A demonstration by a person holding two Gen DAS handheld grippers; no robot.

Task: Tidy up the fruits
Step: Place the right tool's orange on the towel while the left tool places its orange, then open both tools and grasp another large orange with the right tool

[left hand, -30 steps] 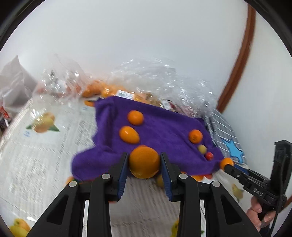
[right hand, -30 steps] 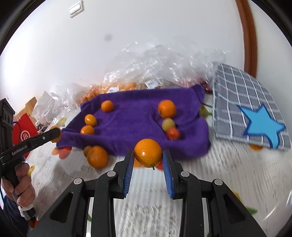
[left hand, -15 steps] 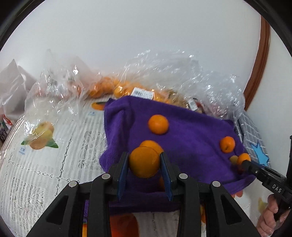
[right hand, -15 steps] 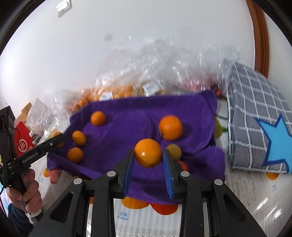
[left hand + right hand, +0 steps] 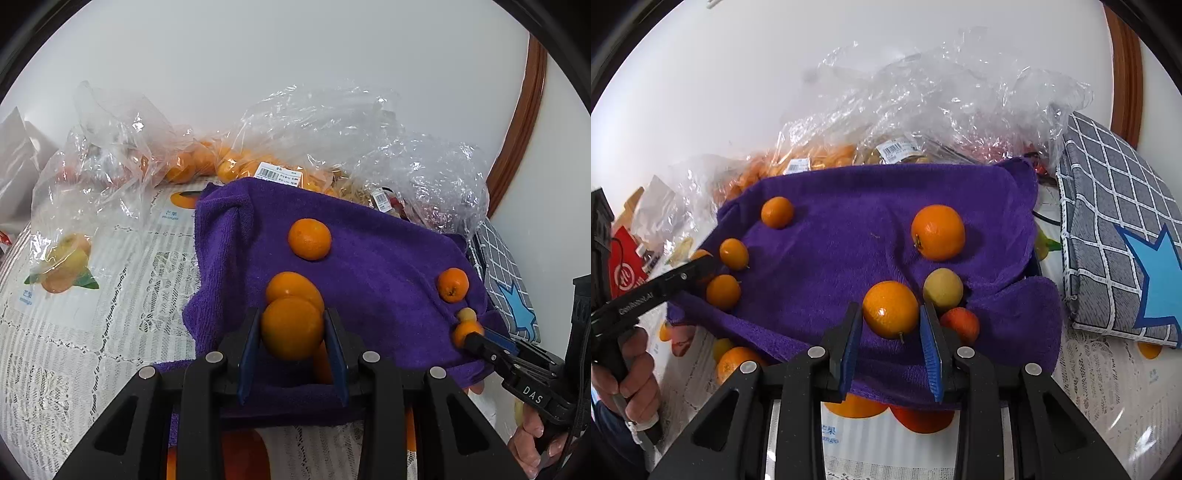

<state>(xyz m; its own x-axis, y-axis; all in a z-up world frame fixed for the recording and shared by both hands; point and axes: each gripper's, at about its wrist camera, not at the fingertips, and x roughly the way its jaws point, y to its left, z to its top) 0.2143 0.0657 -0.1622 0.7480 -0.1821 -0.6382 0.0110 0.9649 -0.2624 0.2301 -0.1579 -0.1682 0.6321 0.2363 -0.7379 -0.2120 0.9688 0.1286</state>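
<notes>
Towel: deep purple, plain pile. Fruit on it mostly orange; one pale yellow-green fruit just right of the right tool, one red-orange fruit below it. Tool pads blue, arms black. Folded cloth far right: grey with white grid, blue star. Worktop covering: white lace-like pattern, possibly over printed fruit pictures. Bags clear.

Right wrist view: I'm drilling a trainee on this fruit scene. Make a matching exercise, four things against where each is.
1. orange
2. yellowish fruit
3. checked cloth
4. plastic bags

a. behind the purple towel
b. right of the towel
c. between the right gripper pads
d. on the towel, beside a red fruit

Pairs: 1-c, 2-d, 3-b, 4-a
</notes>
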